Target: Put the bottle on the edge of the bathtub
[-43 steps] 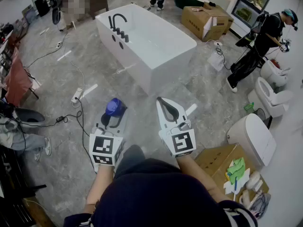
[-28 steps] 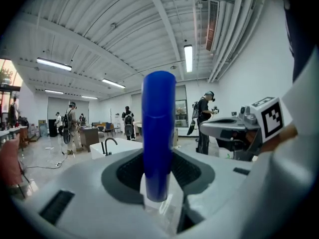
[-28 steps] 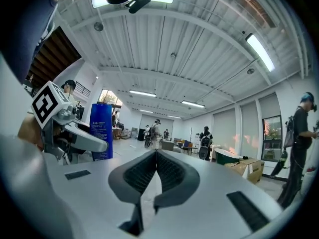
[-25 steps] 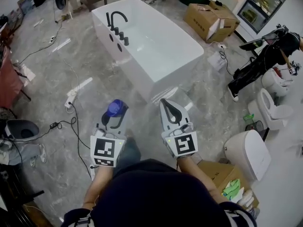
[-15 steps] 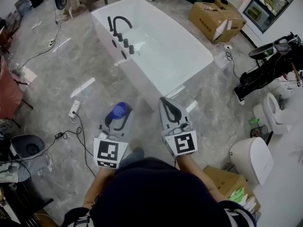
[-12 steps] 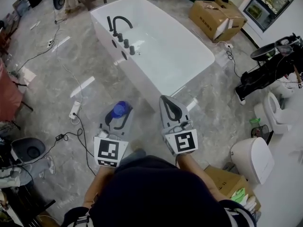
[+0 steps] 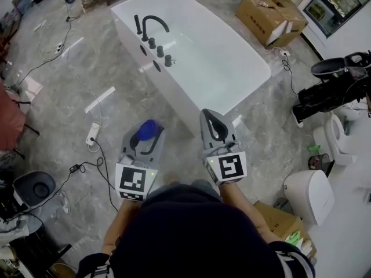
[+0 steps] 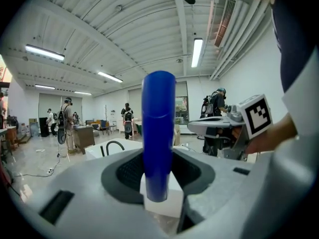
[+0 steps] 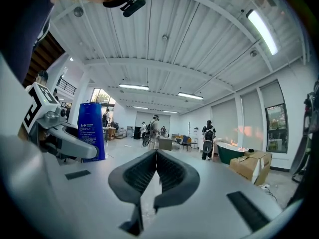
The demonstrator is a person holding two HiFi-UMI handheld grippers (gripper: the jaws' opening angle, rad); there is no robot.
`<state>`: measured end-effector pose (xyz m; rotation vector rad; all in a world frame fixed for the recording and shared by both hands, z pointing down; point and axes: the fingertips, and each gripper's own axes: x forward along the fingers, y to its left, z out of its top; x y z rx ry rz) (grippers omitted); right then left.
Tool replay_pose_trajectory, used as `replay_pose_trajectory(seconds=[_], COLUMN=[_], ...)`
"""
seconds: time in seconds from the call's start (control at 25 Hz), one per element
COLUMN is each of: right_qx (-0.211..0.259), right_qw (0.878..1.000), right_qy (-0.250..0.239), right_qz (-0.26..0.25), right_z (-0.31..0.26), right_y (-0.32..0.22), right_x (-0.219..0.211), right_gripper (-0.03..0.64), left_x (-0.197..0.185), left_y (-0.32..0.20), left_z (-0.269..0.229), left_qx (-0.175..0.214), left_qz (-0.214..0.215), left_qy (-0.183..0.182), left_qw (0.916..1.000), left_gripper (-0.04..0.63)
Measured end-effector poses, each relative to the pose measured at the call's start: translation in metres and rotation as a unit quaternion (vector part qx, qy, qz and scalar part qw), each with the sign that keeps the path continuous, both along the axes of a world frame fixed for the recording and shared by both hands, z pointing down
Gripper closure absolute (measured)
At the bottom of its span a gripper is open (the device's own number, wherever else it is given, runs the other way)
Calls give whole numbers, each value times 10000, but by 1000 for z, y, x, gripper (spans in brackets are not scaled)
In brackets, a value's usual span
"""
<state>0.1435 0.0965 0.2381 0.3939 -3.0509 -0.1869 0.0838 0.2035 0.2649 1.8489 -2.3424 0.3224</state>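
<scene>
Apparently mid-carry, the left gripper (image 7: 144, 138) clamped the upright blue bottle (image 7: 147, 128) short of the bathtub (image 7: 174, 90), whose rim needed reaching next, while the empty right gripper (image 7: 211, 116) had its jaws pressed together.

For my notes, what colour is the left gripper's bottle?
Blue bottle; clearest in left gripper view.
</scene>
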Motion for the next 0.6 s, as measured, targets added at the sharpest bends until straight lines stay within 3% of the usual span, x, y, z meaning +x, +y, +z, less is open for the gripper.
replay_pose_trajectory(seconds=[0.36, 0.6], right_qx=[9, -120], right_qw=[9996, 9969], right_qy=[107, 21], right_qz=[-263, -771], right_z=[6, 15], right_y=[-11, -31], right_x=[-42, -102], right_gripper=[600, 600], left_x=[-38, -71], left_y=[1, -24], left_z=[9, 13], left_qx=[52, 8], left_qz=[-361, -577], left_qy=[213, 143], left_qw=[9991, 9982], left_gripper=[439, 439])
